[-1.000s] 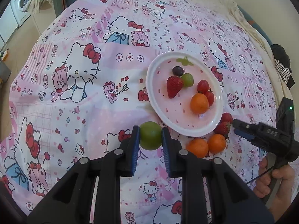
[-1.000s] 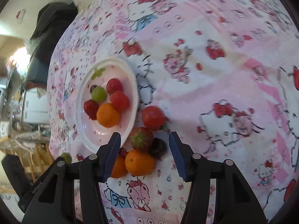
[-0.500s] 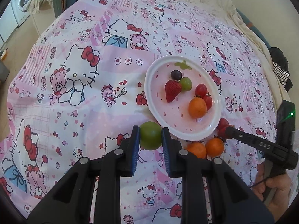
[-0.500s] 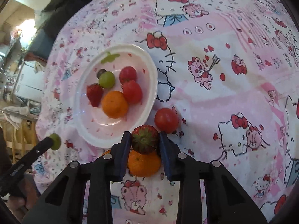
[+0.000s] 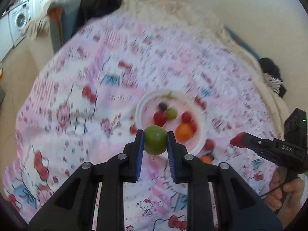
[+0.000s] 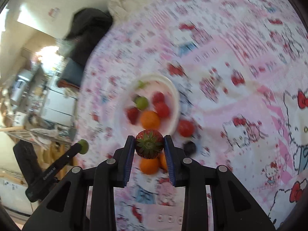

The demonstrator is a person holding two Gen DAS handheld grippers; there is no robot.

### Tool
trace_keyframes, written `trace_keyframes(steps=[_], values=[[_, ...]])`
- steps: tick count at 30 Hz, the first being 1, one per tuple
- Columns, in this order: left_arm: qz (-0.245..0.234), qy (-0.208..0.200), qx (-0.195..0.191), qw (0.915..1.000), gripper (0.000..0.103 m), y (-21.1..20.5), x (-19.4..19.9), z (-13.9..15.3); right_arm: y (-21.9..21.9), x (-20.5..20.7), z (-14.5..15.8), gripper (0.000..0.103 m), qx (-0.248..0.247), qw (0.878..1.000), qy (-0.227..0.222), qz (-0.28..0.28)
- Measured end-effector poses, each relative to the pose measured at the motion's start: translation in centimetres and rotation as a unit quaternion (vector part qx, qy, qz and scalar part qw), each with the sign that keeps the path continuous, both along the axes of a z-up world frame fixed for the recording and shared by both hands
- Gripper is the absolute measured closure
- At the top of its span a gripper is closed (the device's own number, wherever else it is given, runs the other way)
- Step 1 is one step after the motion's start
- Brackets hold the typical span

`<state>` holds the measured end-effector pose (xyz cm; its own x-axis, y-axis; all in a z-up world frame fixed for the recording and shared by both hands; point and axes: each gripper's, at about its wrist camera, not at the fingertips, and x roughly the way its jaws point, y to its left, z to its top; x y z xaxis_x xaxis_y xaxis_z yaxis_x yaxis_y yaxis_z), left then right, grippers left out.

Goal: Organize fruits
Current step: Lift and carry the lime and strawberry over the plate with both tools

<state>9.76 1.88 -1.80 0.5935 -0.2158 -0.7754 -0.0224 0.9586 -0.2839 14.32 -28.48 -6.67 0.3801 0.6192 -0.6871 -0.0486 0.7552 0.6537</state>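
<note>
My left gripper point(image 5: 155, 142) is shut on a green lime point(image 5: 155, 142), held above the cloth near the front rim of the white plate point(image 5: 141, 105). My right gripper point(image 6: 149, 146) is shut on a red strawberry point(image 6: 149, 146), held above the cloth just before the plate point(image 6: 174, 94). The plate holds a strawberry point(image 5: 159, 118), a green grape point(image 5: 171, 113), a dark grape, red tomatoes and an orange point(image 5: 183, 132). On the cloth beside the plate lie a tomato point(image 6: 185, 128), a dark fruit point(image 6: 189, 147) and oranges point(image 6: 149, 165). Both views are motion-blurred.
A pink cartoon-print cloth point(image 5: 86, 96) covers the round table. A cream fabric point(image 5: 182, 13) and a black garment point(image 5: 271, 71) lie at the far edge. A washing machine point(image 5: 17, 23) stands at the far left. The right gripper shows in the left wrist view point(image 5: 235, 140).
Both grippers have lifted up and back from the cloth with their fruit. The right gripper closed on the strawberry and raised it; the left raised the lime.
</note>
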Motion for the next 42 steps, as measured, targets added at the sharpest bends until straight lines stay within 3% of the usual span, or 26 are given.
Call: trace_keyframes(steps=[6, 13, 25, 32, 42], values=[[-0.03, -0.025, 0.017, 0.9991, 0.083, -0.6, 2.5, 2.6, 0.6, 1.9, 3.2, 0.071, 0.033, 0.999, -0.043, 0.005], [-0.064, -0.025, 0.057, 0.996, 0.083, -1.8, 6.4, 1.9, 2.6, 5.5, 3.6, 0.071, 0.018, 0.998, -0.061, 0.026], [-0.07, 0.028, 0.066, 0.995, 0.083, -2.8, 11.7, -3.8, 4.9, 11.6, -2.6, 0.071, -0.018, 0.999, -0.004, 0.046], [-0.055, 0.087, 0.072, 0.9921, 0.083, -2.5, 12.5, -7.6, 4.9, 11.9, -6.0, 0.071, -0.009, 0.998, 0.042, 0.045], [-0.065, 0.106, 0.065, 0.9901, 0.083, -3.2, 12.6, -9.1, 4.9, 11.5, -7.7, 0.068, -0.001, 0.997, 0.069, 0.046]])
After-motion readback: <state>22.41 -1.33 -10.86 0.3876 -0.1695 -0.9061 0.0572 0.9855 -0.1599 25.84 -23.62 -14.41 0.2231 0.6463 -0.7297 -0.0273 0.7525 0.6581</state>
